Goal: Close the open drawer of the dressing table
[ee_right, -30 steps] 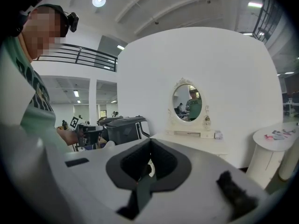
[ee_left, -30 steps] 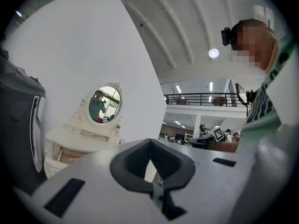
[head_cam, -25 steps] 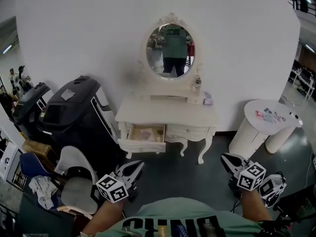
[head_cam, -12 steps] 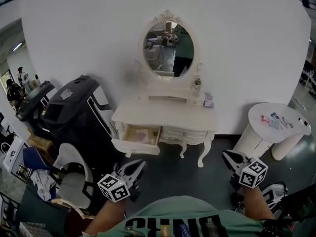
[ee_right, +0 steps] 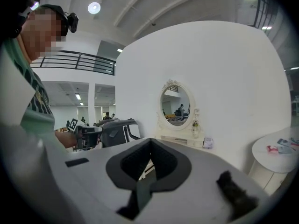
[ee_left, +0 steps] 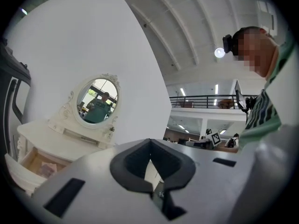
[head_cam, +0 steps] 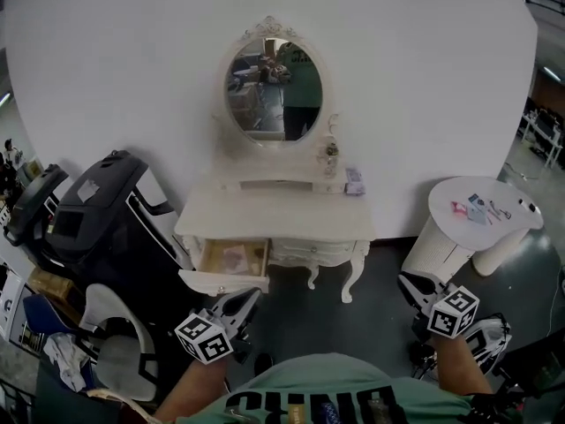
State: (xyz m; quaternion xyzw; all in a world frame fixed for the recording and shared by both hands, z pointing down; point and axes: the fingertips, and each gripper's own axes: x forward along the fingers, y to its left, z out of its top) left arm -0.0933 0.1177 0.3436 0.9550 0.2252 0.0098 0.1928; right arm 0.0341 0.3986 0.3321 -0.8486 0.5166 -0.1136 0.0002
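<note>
The white dressing table (head_cam: 282, 221) stands against the white wall under an oval mirror (head_cam: 274, 91). Its left drawer (head_cam: 226, 268) is pulled out, with pale items inside. My left gripper (head_cam: 245, 298) hovers just in front of and below the drawer's front, jaws shut and empty, apart from it. My right gripper (head_cam: 404, 283) hangs to the right of the table's legs, also shut with nothing in it. In the left gripper view the closed gripper (ee_left: 150, 142) fills the foreground and the open drawer (ee_left: 32, 164) shows at far left. From the right gripper (ee_right: 150, 142), the table (ee_right: 183, 141) appears farther off.
A black massage chair (head_cam: 97, 219) stands close to the left of the drawer. A grey seat (head_cam: 113, 343) sits at lower left. A white round table (head_cam: 481, 210) with small items stands at right. A small box (head_cam: 354, 181) and vase (head_cam: 330, 153) rest on the tabletop.
The dressing table has drifted left and grown closer in the head view as I move in. Both grippers stay shut and the drawer stays open.
</note>
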